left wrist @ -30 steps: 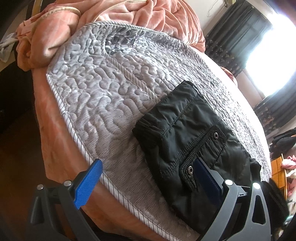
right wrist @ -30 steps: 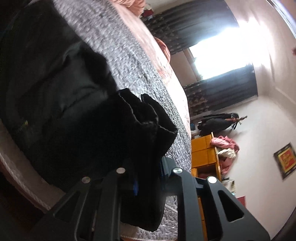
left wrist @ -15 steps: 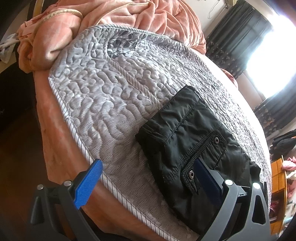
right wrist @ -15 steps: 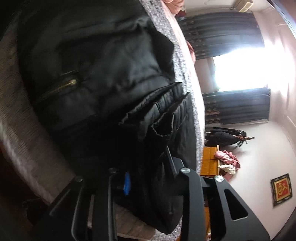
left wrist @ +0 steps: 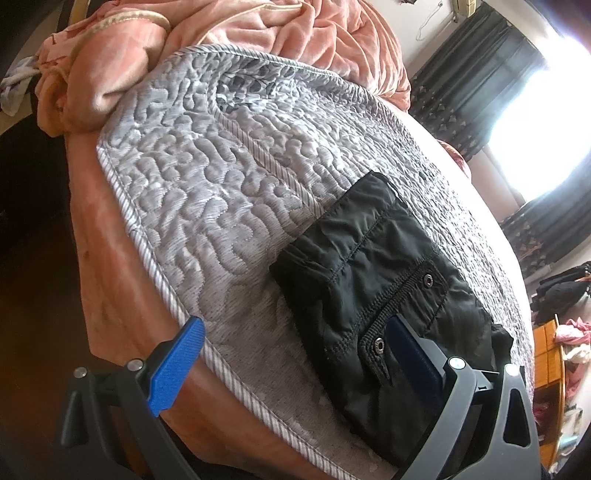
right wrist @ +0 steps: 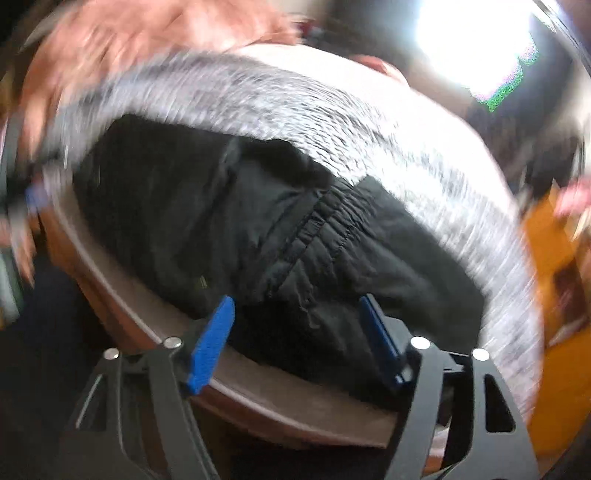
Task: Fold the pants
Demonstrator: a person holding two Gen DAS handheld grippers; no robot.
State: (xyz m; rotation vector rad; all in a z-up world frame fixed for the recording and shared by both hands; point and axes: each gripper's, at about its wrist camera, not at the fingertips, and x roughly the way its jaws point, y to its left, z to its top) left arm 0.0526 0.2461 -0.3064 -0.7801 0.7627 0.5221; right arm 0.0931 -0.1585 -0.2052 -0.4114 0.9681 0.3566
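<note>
The black pants [left wrist: 376, 280] lie folded in a compact block on the grey quilted mat [left wrist: 207, 177], close to the bed's near edge. My left gripper [left wrist: 295, 354] is held open and wide just above that edge. Its right finger [left wrist: 413, 354] hovers over the pants' snap pocket, and its left finger [left wrist: 177, 363] is over the mat's border. The right wrist view is motion-blurred. It shows the pants [right wrist: 258, 221] with their elastic waistband lying free. My right gripper [right wrist: 295, 332] has its jaws opening in front of them, and no cloth is pinched between its blue pads.
A heap of pink blanket [left wrist: 258, 33] covers the far end of the bed. Dark floor [left wrist: 33, 295] lies below the bed's left side. Dark curtains [left wrist: 480, 55] frame a bright window, and an orange cabinet [left wrist: 550, 354] with clothes stands at the right.
The right gripper was shut on a bunched fold of the pants. It has let go, opened, rolled and pulled back. The pants now lie flat. The left gripper has kept still.
</note>
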